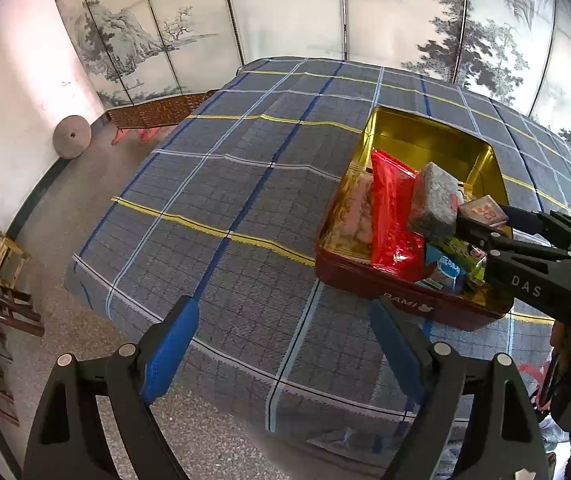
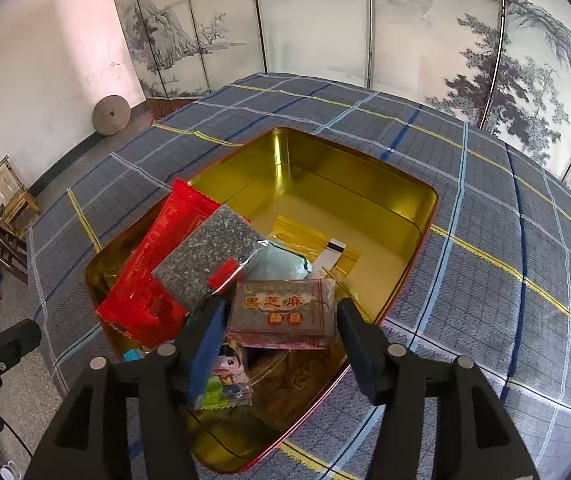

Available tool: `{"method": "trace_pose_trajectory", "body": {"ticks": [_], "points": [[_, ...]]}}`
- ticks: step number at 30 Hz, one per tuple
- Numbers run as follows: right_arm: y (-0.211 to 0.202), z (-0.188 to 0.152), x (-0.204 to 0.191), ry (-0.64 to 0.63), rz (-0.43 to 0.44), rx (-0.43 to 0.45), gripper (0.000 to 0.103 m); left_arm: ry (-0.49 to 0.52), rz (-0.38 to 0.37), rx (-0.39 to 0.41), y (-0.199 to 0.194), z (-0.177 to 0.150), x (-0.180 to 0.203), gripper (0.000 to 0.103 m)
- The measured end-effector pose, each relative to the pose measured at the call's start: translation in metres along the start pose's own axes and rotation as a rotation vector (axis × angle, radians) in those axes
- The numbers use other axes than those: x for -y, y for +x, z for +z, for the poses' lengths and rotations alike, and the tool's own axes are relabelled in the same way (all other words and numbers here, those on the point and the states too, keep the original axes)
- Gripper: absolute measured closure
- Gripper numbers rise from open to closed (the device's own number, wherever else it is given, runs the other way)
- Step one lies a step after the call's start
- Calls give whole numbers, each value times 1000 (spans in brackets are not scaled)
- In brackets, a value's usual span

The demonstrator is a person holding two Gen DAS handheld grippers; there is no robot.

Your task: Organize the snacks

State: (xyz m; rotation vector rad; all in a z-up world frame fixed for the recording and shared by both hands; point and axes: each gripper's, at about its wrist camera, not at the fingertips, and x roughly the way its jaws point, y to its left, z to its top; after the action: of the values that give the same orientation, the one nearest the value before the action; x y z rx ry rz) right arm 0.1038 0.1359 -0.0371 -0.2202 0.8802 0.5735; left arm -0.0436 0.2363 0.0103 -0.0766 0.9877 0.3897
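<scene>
Between my right hand-held gripper's spread fingers sits a black sesame snack pack, lying on the pile inside the tin; the fingers flank it on both sides, but I cannot tell whether either pad touches it. Just below the left finger lies a small cartoon-printed packet. Ahead and to the left of that gripper, a grey speckled bar in clear wrap leans across a red foil pouch, which props against the tin's left wall. Beyond the sesame pack I see a gold zip bag flat on the tin's floor, with bare gold bottom further out. The red-sided, gold-lined tin stands on a checked blue-grey cloth covering the worktop.

My left hand-held gripper hangs wide open and holds nothing, over the cloth near its front edge, with the tin ahead and to its right. A painted folding screen stands behind the worktop.
</scene>
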Motion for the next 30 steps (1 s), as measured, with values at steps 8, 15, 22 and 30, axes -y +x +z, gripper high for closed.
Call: {"method": "trace_pose_trajectory", "body": {"ticks": [8, 15, 22, 30], "points": [[-13, -4, 1, 21, 17, 29, 34, 0, -1, 5, -1, -1, 2, 16], [-36, -15, 4, 87, 27, 82, 23, -1, -4, 4, -2, -3, 4, 16], [-50, -29, 8, 135, 24, 73, 14, -4, -6, -7, -2, -5, 9, 14], [-60, -44, 8, 127, -62, 63, 14, -4, -7, -7, -3, -6, 11, 12]]}}
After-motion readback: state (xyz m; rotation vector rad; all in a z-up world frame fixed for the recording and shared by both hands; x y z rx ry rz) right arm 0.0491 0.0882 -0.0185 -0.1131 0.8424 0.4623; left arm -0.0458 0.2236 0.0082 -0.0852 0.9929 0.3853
